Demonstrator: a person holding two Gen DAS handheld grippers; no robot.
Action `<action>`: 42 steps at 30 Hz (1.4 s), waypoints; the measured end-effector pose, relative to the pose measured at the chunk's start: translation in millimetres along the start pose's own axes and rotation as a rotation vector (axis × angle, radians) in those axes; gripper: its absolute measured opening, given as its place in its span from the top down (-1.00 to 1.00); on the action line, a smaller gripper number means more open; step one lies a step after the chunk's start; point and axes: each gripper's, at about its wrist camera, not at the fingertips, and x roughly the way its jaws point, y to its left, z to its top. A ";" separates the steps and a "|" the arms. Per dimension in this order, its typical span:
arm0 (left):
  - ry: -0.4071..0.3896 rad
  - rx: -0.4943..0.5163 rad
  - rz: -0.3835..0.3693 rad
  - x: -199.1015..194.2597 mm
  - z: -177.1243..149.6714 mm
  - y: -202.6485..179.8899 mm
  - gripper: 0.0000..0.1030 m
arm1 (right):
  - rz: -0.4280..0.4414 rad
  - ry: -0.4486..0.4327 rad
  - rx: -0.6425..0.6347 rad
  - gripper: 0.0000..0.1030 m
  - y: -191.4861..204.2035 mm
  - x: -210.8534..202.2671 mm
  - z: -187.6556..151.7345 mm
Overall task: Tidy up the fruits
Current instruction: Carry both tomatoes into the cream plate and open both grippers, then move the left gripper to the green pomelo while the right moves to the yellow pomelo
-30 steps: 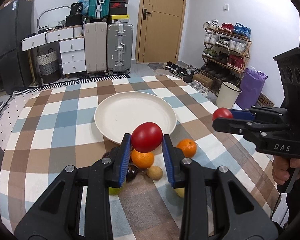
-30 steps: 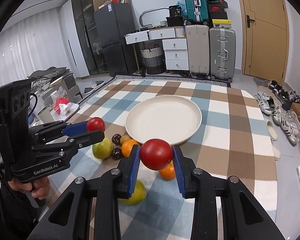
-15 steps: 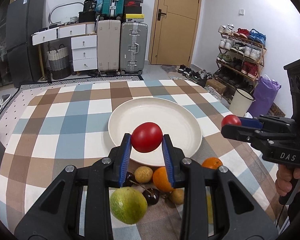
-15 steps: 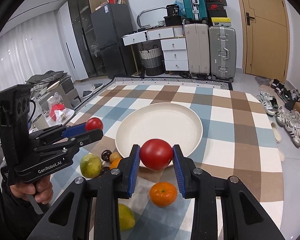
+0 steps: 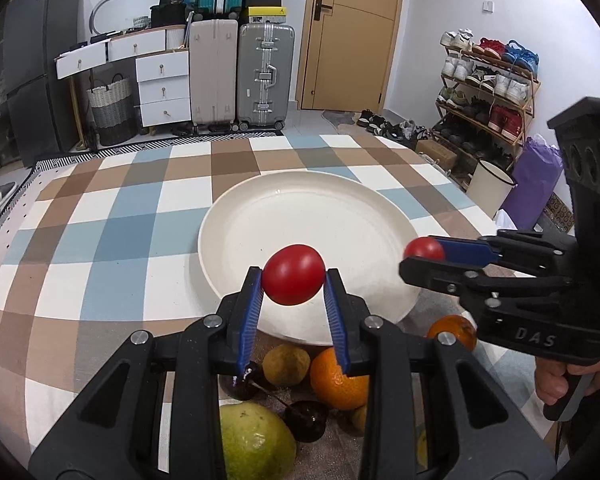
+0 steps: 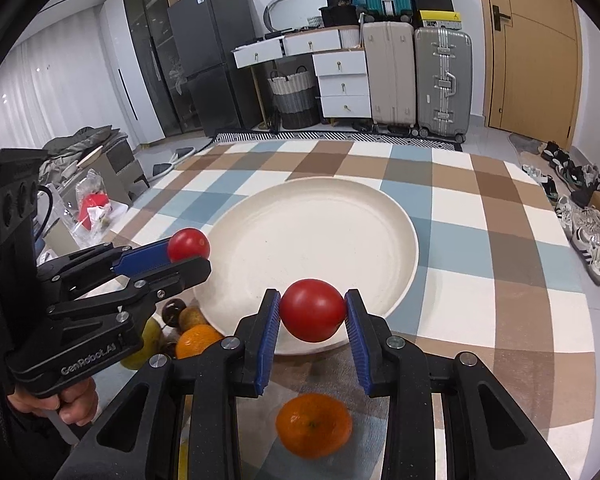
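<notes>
My left gripper (image 5: 293,280) is shut on a red tomato (image 5: 294,280), held above the near rim of the cream plate (image 5: 300,216). My right gripper (image 6: 312,310) is shut on a second red tomato (image 6: 312,310), held over the plate's (image 6: 312,228) near rim. Each gripper shows in the other's view: the right one (image 5: 422,250) at the plate's right edge, the left one (image 6: 188,244) at its left edge. On the cloth below lie oranges (image 5: 336,376) (image 6: 314,424), a green fruit (image 5: 256,440), dark cherries (image 5: 304,420) and small brown fruits (image 5: 286,364).
The table has a checked brown, blue and white cloth (image 5: 100,240). Suitcases (image 5: 264,72) and white drawers (image 5: 162,84) stand behind it, a shoe rack (image 5: 488,92) and white bin (image 5: 490,184) to the right. Clutter and a red bag (image 6: 94,208) lie on the floor at left.
Both grippers have moved forward and up toward the plate, each still holding its tomato. The loose fruits now lie lower in both views, under the grippers.
</notes>
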 end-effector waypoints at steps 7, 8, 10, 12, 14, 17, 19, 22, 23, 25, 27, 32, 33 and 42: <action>0.031 0.002 0.007 11.9 -5.4 0.1 0.45 | -0.016 0.034 0.003 0.35 -1.4 24.0 0.8; 0.033 0.003 0.009 12.7 -5.6 0.5 0.45 | -0.018 0.037 0.004 0.35 -1.8 25.4 0.8; 0.032 0.000 0.011 12.7 -5.6 1.2 0.45 | -0.024 0.043 0.005 0.35 -2.4 26.9 0.7; 0.020 -0.003 0.010 9.3 -5.6 1.7 0.45 | -0.027 0.033 0.002 0.23 -2.3 24.1 0.2; 0.012 -0.005 0.007 5.8 -5.2 3.1 0.45 | -0.047 -0.014 0.008 -0.01 -2.8 14.8 0.5; 0.015 -0.016 0.007 1.6 -4.8 7.1 0.30 | -0.065 -0.039 0.009 -0.17 -3.9 2.3 2.7; 0.011 -0.025 0.009 -4.2 -6.1 9.1 0.07 | -0.069 -0.052 0.012 -0.42 -5.6 -6.9 2.9; -0.001 -0.029 0.021 -16.0 -9.8 11.9 -0.33 | -0.078 -0.073 0.019 -0.78 -8.0 -21.5 0.0; -0.008 -0.030 0.027 -20.0 -10.8 12.5 -0.49 | -0.083 -0.075 0.021 -0.83 -8.9 -26.6 -1.8; -0.031 -0.029 0.036 -31.2 -13.4 13.8 -0.63 | -0.091 -0.075 0.026 -0.94 -10.1 -34.8 -5.4; -0.040 -0.026 0.042 -40.9 -16.3 14.8 -0.69 | -0.098 -0.070 0.031 -0.97 -11.3 -41.9 -10.3; -0.064 -0.010 0.070 -68.0 -27.2 13.9 -0.98 | -0.090 -0.076 0.041 -0.99 -12.6 -61.1 -23.5; -0.071 -0.007 0.076 -74.2 -30.0 13.3 -0.98 | -0.088 -0.077 0.045 -0.99 -12.3 -64.1 -26.0; -0.066 -0.010 0.092 -110.4 -50.1 13.1 -0.98 | -0.079 -0.077 0.080 -0.99 -6.6 -84.6 -48.2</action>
